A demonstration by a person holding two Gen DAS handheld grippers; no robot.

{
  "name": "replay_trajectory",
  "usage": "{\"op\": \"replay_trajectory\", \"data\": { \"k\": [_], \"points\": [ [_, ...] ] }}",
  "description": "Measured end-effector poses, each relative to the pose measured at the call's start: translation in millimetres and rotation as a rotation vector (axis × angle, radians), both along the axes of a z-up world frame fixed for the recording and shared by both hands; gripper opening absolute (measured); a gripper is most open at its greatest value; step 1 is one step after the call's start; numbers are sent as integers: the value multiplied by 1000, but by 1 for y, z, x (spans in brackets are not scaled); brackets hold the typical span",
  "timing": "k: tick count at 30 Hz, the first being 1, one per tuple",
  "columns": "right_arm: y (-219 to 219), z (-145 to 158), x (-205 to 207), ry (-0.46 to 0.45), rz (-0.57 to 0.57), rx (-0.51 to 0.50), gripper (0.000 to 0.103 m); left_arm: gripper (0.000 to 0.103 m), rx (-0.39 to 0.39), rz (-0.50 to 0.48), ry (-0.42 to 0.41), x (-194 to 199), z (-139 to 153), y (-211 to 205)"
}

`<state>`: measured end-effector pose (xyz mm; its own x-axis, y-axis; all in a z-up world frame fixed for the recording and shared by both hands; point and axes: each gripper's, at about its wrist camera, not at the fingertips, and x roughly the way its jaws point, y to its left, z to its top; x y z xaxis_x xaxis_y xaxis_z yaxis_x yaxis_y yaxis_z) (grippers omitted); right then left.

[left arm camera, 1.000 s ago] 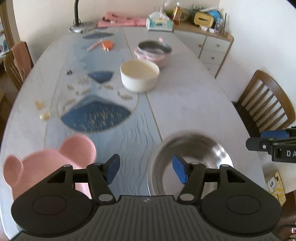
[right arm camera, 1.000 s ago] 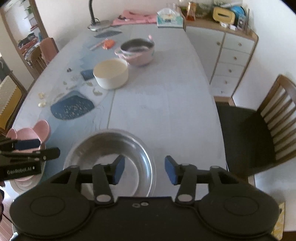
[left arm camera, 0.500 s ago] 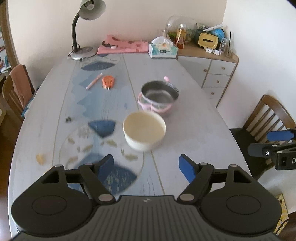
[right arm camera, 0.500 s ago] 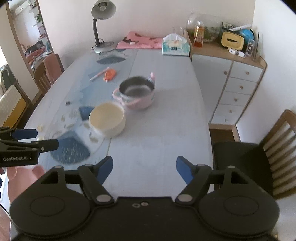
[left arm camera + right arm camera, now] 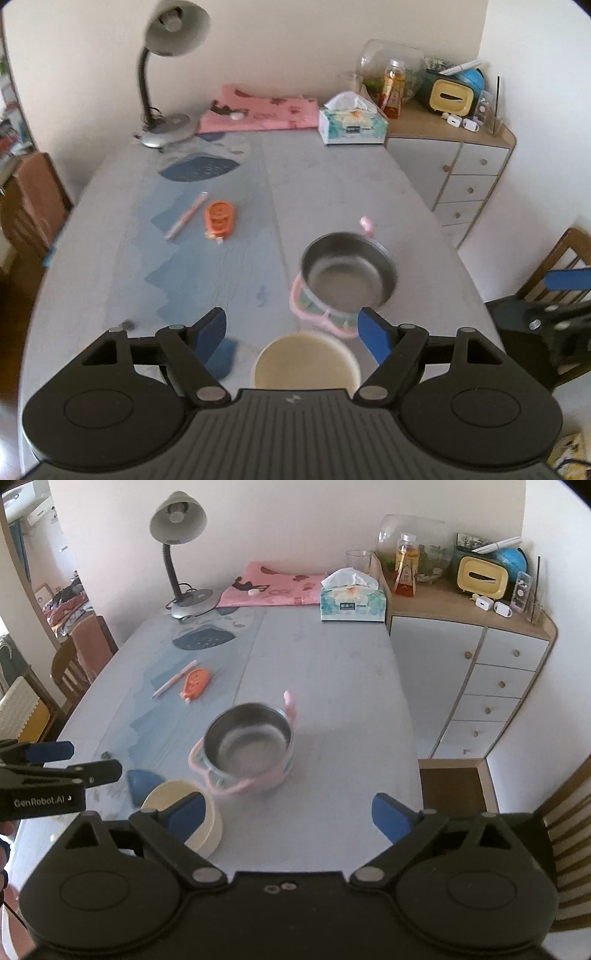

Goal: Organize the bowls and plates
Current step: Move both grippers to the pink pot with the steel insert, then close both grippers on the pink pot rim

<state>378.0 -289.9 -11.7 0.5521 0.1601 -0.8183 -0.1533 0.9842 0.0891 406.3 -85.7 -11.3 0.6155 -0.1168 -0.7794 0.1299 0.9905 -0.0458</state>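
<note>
Nearest the grippers, a cream bowl [image 5: 306, 360] sits on the grey table [image 5: 332, 672], its near rim cut off behind the left gripper [image 5: 291, 328], whose jaws stand spread and empty above it. Just beyond, touching or nearly so, is a steel bowl in a pink eared holder [image 5: 247, 744], slightly blurred. The right gripper [image 5: 288, 814] is opening, nothing between its jaws. Farther off lie a pink pen [image 5: 173, 679] and an orange gadget [image 5: 195, 681]; a desk lamp [image 5: 179, 554], a tissue box [image 5: 352, 600] and pink cloth [image 5: 258, 109] line the far end.
</note>
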Motion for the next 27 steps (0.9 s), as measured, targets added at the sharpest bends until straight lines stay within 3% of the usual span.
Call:
{"op": "replay_trajectory", "data": {
  "k": [5,16,25,27],
  "points": [
    [1,-22,41,32,3,2,97,78,-45,9,40,46,-14,-8],
    [6,-84,99,124,-7,13,92,78,-13,53,102,113,-65,-20],
    [12,-114,116,170,-12,13,77,77,36,78,136,140,-102,-30],
    [12,-118,118,179,-13,16,72,68,40,74,136,142,-106,-32]
  ]
}}
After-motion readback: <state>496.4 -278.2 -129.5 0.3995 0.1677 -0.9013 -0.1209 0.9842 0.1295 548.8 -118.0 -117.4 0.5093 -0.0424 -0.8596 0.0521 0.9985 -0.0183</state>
